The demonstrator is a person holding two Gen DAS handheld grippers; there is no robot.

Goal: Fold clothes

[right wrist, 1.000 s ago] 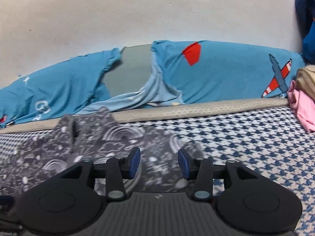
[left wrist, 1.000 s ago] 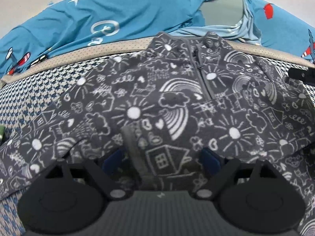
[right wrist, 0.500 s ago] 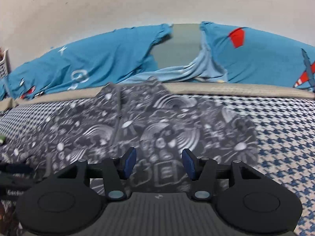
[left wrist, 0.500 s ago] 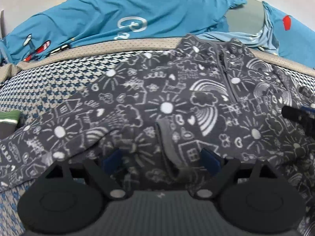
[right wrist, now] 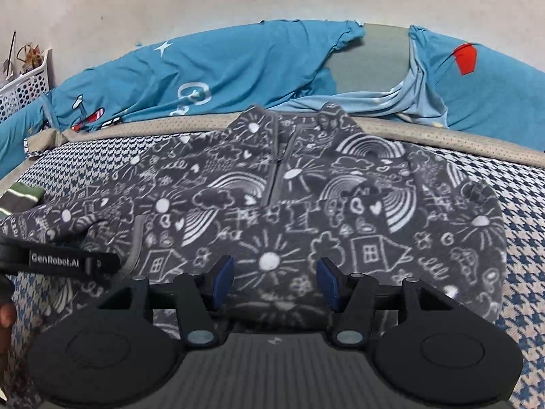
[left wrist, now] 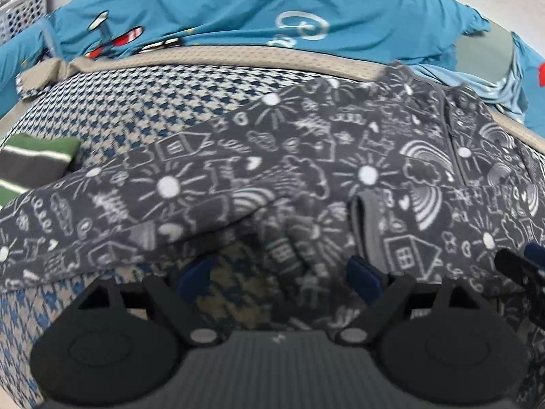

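A dark grey fleece pullover (right wrist: 306, 211) with white doodles lies front up on the houndstooth bed cover (right wrist: 531, 238), zip collar toward the far edge. One sleeve is folded across the chest, its grey cuff (left wrist: 369, 228) lying on the body. The other sleeve (left wrist: 143, 201) stretches out to the left. My left gripper (left wrist: 277, 277) stands wide open low over the pullover's near edge by that sleeve, holding nothing. My right gripper (right wrist: 275, 281) hovers open above the lower front of the pullover, with fabric beneath its fingers but not pinched. The left gripper (right wrist: 68, 262) shows at the right wrist view's left edge.
Blue bedding (right wrist: 218, 68) with plane prints is bunched along the far side against the wall. A green striped garment (left wrist: 30, 160) lies at the left beside the sleeve. A white perforated basket (right wrist: 24, 85) stands at far left. Part of a hand (right wrist: 5, 317) shows at the edge.
Both views have swung leftward. The left view now takes in the outstretched sleeve and the green striped garment. The right view has the pullover centred, and its jaws stand a little wider.
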